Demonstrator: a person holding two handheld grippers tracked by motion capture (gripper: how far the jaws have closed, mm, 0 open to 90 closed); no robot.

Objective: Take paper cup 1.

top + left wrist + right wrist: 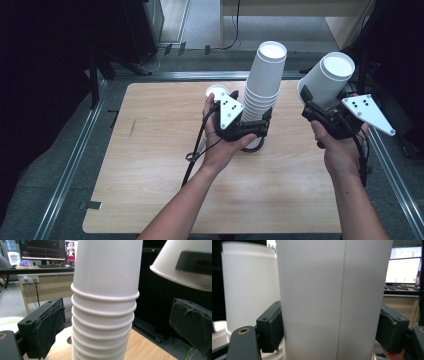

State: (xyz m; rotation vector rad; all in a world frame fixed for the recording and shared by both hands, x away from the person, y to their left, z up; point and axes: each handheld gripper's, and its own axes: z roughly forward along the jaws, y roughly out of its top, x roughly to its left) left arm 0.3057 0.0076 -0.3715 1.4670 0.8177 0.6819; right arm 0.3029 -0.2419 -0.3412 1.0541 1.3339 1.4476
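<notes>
A tall stack of upturned white paper cups (262,85) stands at the middle of the wooden table (150,165). My left gripper (257,131) sits around the stack's lower part, open; in the left gripper view its dark pads (50,327) stand off from the ribbed stack (105,315) with a gap on each side. My right gripper (324,100) hangs to the right of the stack, shut on a single white cup (327,77) held bottom-up and tilted. In the right gripper view that cup (334,295) is squeezed between both pads (270,327), with the stack (249,285) behind it at the left.
One more white cup (216,91) rests on the table just behind the left hand. Metal rails (75,160) frame the table. A desk with monitors (42,250) stands beyond the table. The single cup (180,262) hovers at the upper right in the left gripper view.
</notes>
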